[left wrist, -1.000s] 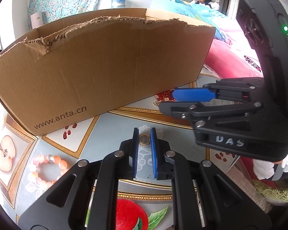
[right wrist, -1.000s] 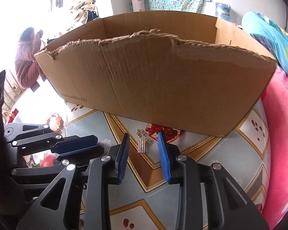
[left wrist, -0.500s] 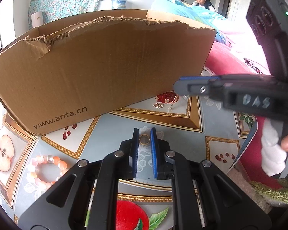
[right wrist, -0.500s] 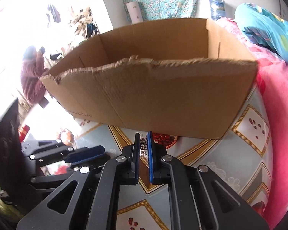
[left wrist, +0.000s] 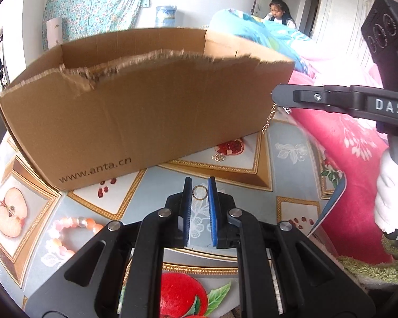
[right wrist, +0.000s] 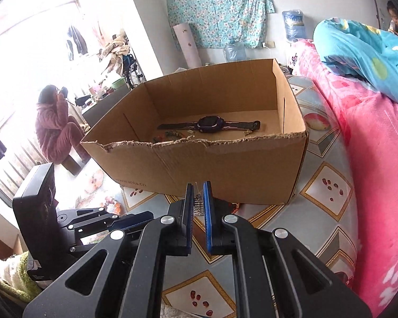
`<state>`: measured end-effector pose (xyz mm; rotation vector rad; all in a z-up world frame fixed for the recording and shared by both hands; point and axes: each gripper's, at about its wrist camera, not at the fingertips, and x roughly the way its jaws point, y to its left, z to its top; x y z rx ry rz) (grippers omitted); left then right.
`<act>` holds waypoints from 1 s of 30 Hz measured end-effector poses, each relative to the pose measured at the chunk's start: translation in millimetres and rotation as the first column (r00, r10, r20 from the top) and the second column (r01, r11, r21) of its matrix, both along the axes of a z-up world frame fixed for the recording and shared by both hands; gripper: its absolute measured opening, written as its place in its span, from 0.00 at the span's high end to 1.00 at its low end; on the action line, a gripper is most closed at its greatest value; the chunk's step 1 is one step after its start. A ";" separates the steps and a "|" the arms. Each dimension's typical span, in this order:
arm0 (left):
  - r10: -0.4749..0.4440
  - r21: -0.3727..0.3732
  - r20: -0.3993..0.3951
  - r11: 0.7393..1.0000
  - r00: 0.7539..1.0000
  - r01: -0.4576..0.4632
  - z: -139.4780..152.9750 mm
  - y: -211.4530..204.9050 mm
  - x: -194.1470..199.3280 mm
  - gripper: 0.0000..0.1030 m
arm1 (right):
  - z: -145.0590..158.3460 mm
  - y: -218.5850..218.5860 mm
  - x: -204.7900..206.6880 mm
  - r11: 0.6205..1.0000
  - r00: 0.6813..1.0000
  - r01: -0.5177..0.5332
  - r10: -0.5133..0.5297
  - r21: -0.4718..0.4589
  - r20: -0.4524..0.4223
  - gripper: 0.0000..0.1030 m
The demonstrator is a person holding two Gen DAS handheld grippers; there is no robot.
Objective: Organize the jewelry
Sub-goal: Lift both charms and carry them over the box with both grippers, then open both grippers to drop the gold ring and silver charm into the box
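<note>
My left gripper (left wrist: 199, 193) is shut on a small gold ring (left wrist: 199, 193), low over the fruit-print tablecloth in front of the cardboard box (left wrist: 146, 106). My right gripper (right wrist: 198, 198) is shut on a small silver jewelry piece (right wrist: 198, 207) and is held near the box's (right wrist: 225, 164) torn front wall. In the left wrist view the right gripper (left wrist: 277, 99) shows side-on at the box's right corner, a thin gold chain (left wrist: 269, 118) dangling from it. Inside the box lie a dark watch (right wrist: 209, 125) and some small trinkets (right wrist: 172, 133).
A pink bead bracelet (left wrist: 66, 235) lies on the cloth at the left. Another small gold piece (left wrist: 220, 157) rests by the box's foot. A pink blanket (right wrist: 371, 172) borders the table on the right. One person sits far left (right wrist: 55, 127), another at the far right.
My right gripper shut on the small silver piece and rose with it, so the box's inside came into its view. My left gripper stayed put, still gripping the ring.
</note>
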<state>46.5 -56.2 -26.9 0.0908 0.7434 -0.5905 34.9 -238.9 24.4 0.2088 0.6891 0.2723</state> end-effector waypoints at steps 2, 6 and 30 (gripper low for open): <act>-0.009 -0.015 0.017 1.000 1.000 0.009 7.4 3.2 -4.5 0.89 | 7.7 -0.5 -2.6 1.000 1.000 0.002 -0.002 -0.001 0.019 0.93; -0.023 -0.037 0.059 0.999 0.998 0.025 26.6 9.1 -13.6 0.89 | 23.6 -2.2 -6.1 1.000 0.998 0.002 -0.002 0.001 0.062 0.93; -0.019 -0.077 -0.095 0.997 0.995 0.012 76.3 -31.9 135.0 0.89 | 24.1 -20.9 123.1 0.998 0.994 -0.046 0.050 0.046 -0.099 0.92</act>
